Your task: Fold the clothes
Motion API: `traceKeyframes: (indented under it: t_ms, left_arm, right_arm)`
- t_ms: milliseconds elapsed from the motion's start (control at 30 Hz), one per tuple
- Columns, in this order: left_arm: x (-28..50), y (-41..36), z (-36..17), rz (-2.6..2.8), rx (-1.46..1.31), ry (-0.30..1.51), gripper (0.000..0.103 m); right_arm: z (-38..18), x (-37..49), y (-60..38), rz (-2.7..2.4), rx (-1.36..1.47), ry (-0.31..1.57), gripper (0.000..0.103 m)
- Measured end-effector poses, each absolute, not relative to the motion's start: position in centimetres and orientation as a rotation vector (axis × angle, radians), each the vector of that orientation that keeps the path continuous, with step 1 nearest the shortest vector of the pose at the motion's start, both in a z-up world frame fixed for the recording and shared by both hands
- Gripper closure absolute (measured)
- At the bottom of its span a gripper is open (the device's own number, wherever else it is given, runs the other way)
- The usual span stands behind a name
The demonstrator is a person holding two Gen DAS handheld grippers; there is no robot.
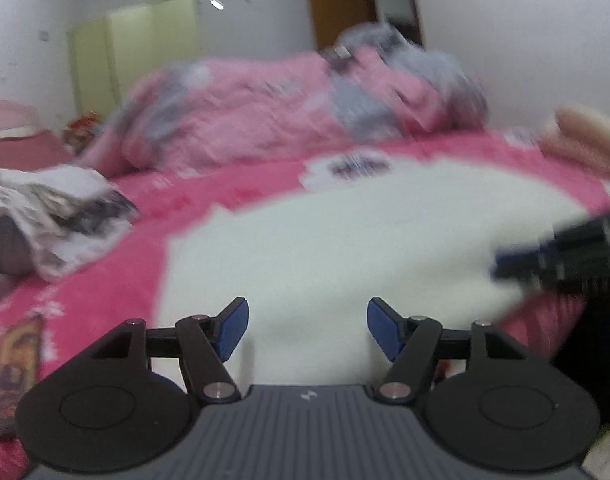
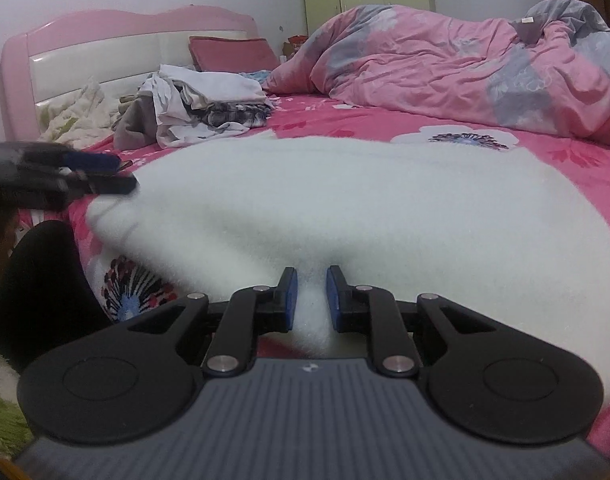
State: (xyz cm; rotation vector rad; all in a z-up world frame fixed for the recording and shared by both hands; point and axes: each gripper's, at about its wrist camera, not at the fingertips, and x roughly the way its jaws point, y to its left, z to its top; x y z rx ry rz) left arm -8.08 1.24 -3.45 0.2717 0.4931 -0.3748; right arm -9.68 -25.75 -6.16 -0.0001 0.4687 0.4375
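White fleece (image 2: 345, 208) lies spread on the bed (image 2: 565, 160). Right gripper (image 2: 311, 296) pinches its near edge, likely to lift a fold; left gripper (image 1: 307, 326), blurred, hangs spread and empty above it.

We see soft, even indoor light with a cool cast and only faint shadows. The left wrist view is smeared by motion blur: the pink quilt (image 1: 289, 108) and white fleece garment (image 1: 345, 248) lose detail. The right wrist view is sharp. Both bow strongly at the edges, with dark corners.
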Motion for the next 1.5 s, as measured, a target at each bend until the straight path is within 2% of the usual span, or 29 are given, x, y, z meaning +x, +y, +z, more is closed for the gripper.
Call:
traceKeyframes:
  t_ms: [200, 333, 500, 633, 767, 900, 1033, 1167, 1333, 1500]
  left_arm:
    - [-7.9, 1.7, -4.6, -0.393, 0.227, 0.520, 0.034]
    - [-7.9, 2.1, -4.7, -0.399, 0.216, 0.515, 0.033]
    - [-8.0, 3.1, -4.0, -0.394, 0.173, 0.525, 0.033]
    - [-8.4, 5.1, -3.3, -0.345, 0.136, 0.516, 0.033]
    - [-8.5, 7.1, -3.1, -0.299, 0.103, 0.526, 0.036]
    - [-8.2, 8.7, -3.6, -0.270, 0.044, 0.555, 0.035]
    - [-7.7, 10.6, -4.2, -0.246, -0.062, 0.586, 0.033]
    - [-7.4, 11.6, -4.4, -0.230, -0.118, 0.591, 0.033]
    - [-7.7, 12.8, -3.7, -0.187, -0.137, 0.556, 0.035]
    - [-7.6, 14.5, -2.9, -0.140, -0.206, 0.528, 0.039]
  right_arm:
    - [-4.6, -9.3, -24.4, 0.425, -0.039, 0.497, 0.087]
    - [-2.5, -9.7, -22.8, 0.532, -0.052, 0.408, 0.087]
    - [-5.9, -8.3, -20.3, 0.555, -0.134, 0.493, 0.085]
    - [-4.0, -8.0, -19.6, 0.541, -0.147, 0.533, 0.085]
    - [-2.0, -8.3, -18.7, 0.641, -0.132, 0.435, 0.085]
    - [-5.0, -6.6, -16.4, 0.671, -0.175, 0.520, 0.085]
    - [-4.1, -6.5, -15.3, 0.639, -0.200, 0.533, 0.085]
    - [-2.3, -7.3, -14.7, 0.711, -0.157, 0.419, 0.085]
    - [-5.6, -6.1, -12.6, 0.714, -0.222, 0.485, 0.086]
    - [-2.6, -6.8, -11.6, 0.757, -0.213, 0.443, 0.090]
